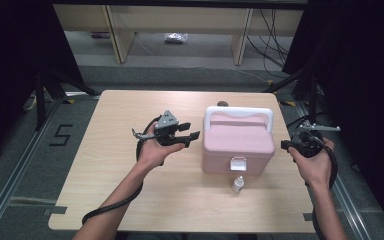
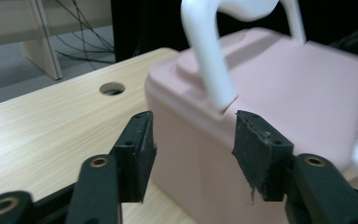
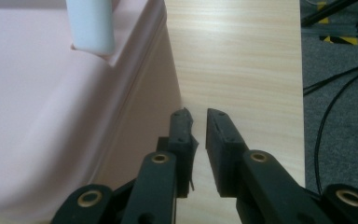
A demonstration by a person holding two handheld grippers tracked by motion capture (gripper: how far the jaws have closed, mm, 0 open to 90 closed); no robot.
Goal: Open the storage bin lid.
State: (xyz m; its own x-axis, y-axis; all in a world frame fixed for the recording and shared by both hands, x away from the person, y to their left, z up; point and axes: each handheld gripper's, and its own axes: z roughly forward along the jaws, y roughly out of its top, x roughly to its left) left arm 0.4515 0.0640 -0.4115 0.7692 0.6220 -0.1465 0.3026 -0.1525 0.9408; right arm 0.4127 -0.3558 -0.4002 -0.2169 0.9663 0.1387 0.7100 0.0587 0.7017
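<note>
Left gripper (image 1: 192,131): It hangs just left of the pink box (image 1: 237,142). Its jaws stand wide apart and hold nothing. In the left gripper view (image 2: 192,140) they point at the box's left wall, under the foot of the white handle (image 2: 209,60).
Right gripper (image 1: 286,145): It waits just right of the box. Its jaws are nearly together, with a thin gap, and grip nothing. In the right gripper view (image 3: 198,122) the box wall (image 3: 140,121) is close beside them.
Pink box: It sits on the wooden table (image 1: 130,200), a bit right of the middle. Its lid is down. The white latch (image 1: 238,163) faces the near edge.
Small bottle (image 1: 237,184): It stands on the table just near of the latch.
Step in hand: I think the two grippers are closing in on the box from both sides.
How to do it well: Come in slowly and level. Open the right jaws wider before any grab. Keep clear of the small bottle so it does not tip. Hold the box steady with one side while the other works.
</note>
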